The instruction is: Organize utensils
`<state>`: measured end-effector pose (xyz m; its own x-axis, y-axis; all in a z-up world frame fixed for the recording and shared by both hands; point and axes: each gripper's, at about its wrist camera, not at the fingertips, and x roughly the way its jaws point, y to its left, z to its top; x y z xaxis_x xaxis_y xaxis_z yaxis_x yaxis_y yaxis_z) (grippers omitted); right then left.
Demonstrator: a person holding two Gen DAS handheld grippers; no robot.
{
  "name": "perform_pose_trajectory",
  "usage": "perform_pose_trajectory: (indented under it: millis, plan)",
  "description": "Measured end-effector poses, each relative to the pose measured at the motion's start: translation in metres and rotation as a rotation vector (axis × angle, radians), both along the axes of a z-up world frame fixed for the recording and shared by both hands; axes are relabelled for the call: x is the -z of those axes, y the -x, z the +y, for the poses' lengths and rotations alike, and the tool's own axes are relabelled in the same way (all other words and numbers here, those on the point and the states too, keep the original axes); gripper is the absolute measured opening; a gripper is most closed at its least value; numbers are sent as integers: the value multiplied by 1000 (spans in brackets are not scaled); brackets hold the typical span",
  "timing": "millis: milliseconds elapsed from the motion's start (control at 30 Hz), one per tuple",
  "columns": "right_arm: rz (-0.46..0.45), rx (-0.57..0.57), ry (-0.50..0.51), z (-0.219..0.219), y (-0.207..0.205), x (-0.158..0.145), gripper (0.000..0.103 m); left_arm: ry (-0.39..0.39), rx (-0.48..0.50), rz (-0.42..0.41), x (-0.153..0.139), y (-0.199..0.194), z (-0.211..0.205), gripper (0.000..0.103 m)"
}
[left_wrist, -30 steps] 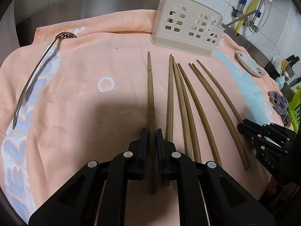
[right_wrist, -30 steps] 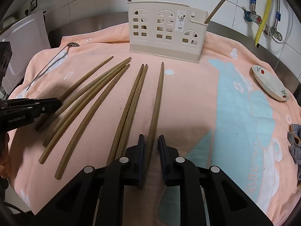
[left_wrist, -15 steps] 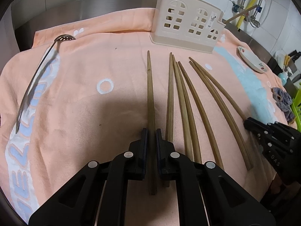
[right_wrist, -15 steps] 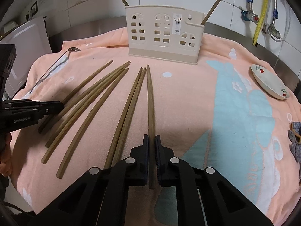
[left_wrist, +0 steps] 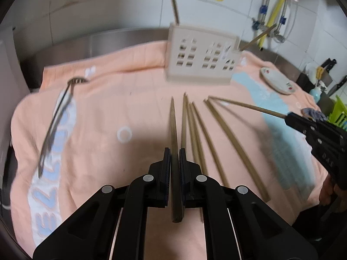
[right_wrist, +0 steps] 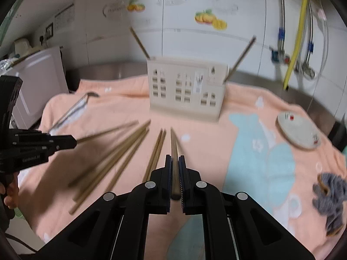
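The left gripper [left_wrist: 174, 158] has its fingers closed on 1 chopstick [left_wrist: 173, 130], which points toward the cream holder [left_wrist: 201, 62]. The right gripper [right_wrist: 175, 162] likewise clamps a second chopstick [right_wrist: 174, 147], lifted off the peach towel [right_wrist: 238, 104]. The loose chopsticks [left_wrist: 208, 143] lie fanned on the towel between the two grippers. A slotted ladle [left_wrist: 58, 117] rests at the left, a small plate [right_wrist: 299, 130] at the right.

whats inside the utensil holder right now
Two chopsticks stick up out of the holder: one leaning left at its left end, one leaning right at its right end. Their lower parts are hidden by the wall, and the blur hides anything shorter inside.
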<state>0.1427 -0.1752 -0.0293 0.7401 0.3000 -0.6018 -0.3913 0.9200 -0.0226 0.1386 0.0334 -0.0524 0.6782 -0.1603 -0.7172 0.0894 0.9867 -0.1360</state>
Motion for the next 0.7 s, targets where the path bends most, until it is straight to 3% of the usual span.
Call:
perform_pose_trajectory:
  millis: [400,700]
  plan:
    - [-72,-72,-16,8,-21,-50,7,-28,43,-100,-39,-6,-7,7]
    - [-66,-79,-24,8,-23,-47,7,-39,44,-10,-8,-3,-3,9]
